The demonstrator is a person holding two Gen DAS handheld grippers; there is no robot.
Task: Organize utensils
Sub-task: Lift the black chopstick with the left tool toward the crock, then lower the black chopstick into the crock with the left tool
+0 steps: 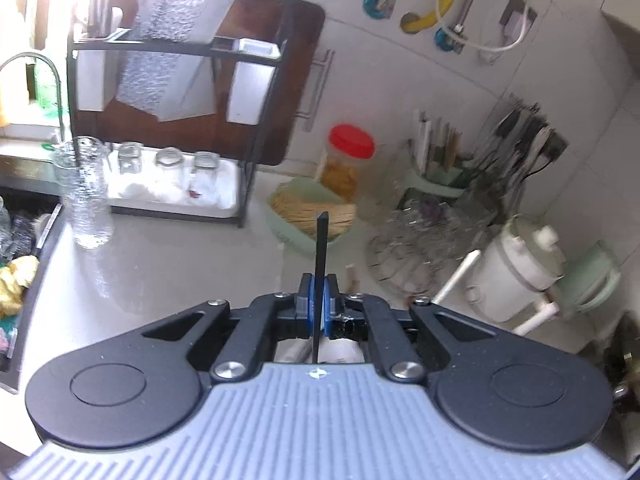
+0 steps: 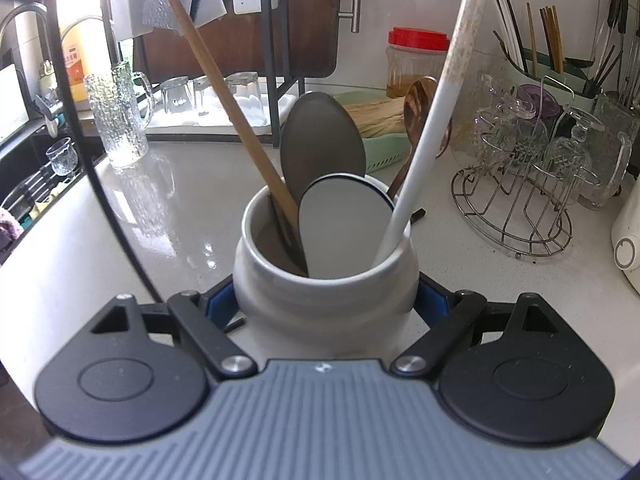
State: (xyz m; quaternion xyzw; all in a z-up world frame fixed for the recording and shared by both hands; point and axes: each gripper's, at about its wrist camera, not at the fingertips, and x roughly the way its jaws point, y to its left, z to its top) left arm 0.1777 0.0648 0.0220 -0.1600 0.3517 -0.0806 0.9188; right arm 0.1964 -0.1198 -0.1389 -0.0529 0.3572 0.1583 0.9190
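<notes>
a thin black stick is pinched between the pressed-together fingers of the left gripper, its long axis pointing away, above the counter. a white crock on the counter is clasped by the right gripper; its utensils stand handle-up, leaning outward.

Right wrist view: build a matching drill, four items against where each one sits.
Items
1. wooden-handled utensil
2. red-lidded jar
3. textured glass mug
4. chopsticks

Places
A. far right, standing in the green holder
B. on the counter, left of the crock
C. leaning in the white crock that the right gripper grips
D. by the back wall, behind the crock

Pairs: 1-C, 2-D, 3-B, 4-A
</notes>
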